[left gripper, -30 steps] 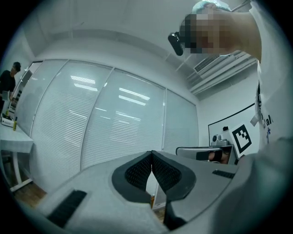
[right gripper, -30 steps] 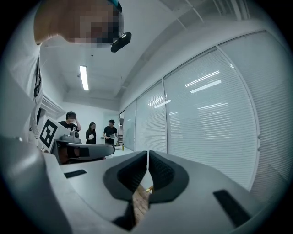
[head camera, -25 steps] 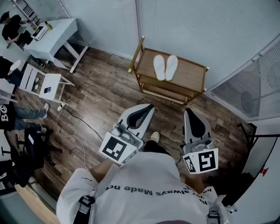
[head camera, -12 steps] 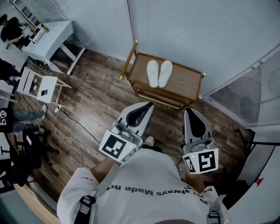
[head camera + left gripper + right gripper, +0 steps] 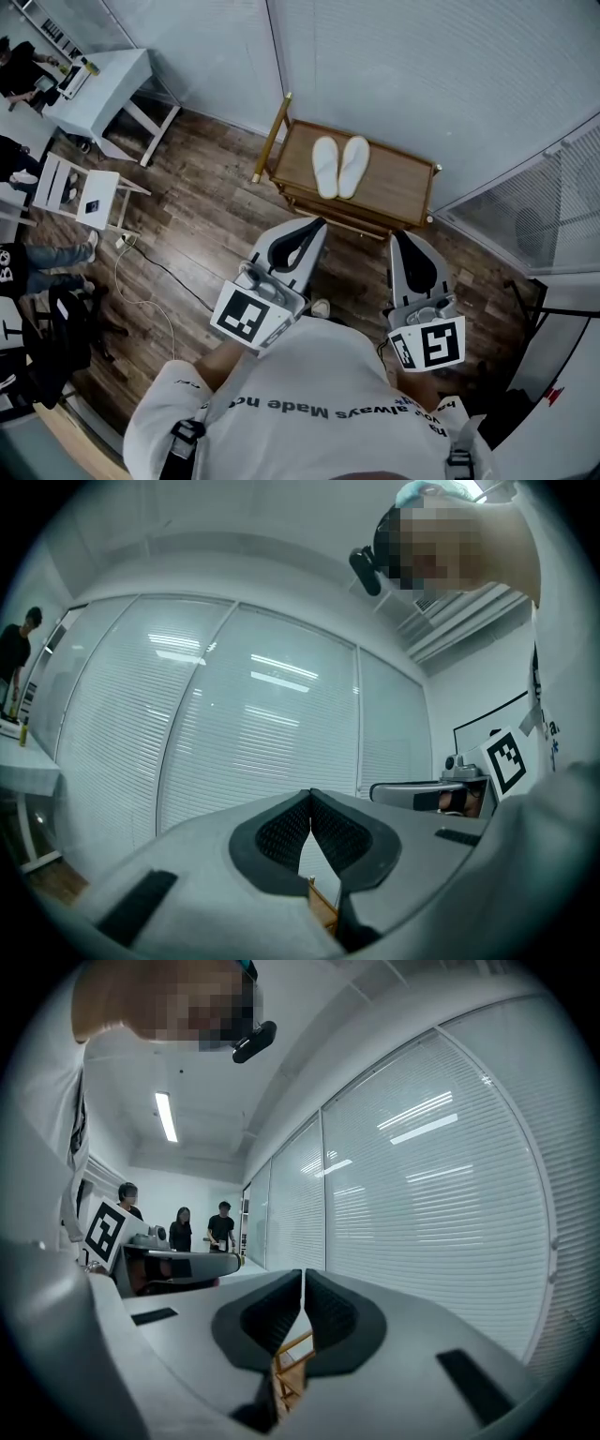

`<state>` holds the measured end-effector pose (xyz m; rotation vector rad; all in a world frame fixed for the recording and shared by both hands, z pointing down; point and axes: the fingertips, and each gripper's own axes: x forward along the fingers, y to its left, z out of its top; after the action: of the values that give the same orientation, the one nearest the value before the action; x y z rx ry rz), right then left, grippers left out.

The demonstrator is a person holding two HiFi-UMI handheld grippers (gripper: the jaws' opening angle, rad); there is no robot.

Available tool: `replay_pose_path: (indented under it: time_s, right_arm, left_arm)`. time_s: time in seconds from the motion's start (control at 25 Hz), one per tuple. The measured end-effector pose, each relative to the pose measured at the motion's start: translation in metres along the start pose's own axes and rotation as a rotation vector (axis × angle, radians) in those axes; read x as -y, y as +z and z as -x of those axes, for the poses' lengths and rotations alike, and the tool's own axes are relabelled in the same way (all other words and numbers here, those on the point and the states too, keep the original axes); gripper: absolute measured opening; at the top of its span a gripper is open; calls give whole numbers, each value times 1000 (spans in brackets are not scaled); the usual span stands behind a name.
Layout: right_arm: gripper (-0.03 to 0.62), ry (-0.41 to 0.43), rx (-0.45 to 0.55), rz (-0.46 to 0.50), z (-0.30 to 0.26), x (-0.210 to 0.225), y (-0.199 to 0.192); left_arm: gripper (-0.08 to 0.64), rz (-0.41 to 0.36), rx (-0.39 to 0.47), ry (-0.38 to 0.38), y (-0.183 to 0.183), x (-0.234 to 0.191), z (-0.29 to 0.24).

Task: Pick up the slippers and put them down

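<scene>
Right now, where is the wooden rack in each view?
Head view: wooden rack upper centre, white slippers on top.
Left gripper view: a sliver of it below the shut jaws.
Right gripper view: its frame corner below the shut jaws.
Shared landmark: the slatted blinds.

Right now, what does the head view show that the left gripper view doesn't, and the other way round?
Only the head view: the pair of white fabric slippers, side by side on top of the light wooden trolley. Only the left gripper view: the left gripper's ribbed black pads close up, tips meeting, nothing between them. Both: that trolley (just a corner in the gripper view), the white slatted blinds and the grey right gripper.
</scene>
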<state>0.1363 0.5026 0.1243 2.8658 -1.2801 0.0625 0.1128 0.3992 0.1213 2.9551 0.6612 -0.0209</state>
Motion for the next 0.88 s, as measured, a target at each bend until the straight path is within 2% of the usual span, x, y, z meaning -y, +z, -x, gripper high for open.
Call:
replay_pose_path:
  time_s: [0.32, 0.88]
  right_arm:
    - [17, 18, 3, 6, -74, 5, 7]
    - [17, -11, 5, 15, -219, 2, 17]
  left_arm:
    - [11, 1, 0, -5, 10, -64, -26]
    - [11, 20, -3, -30, 22, -202, -63]
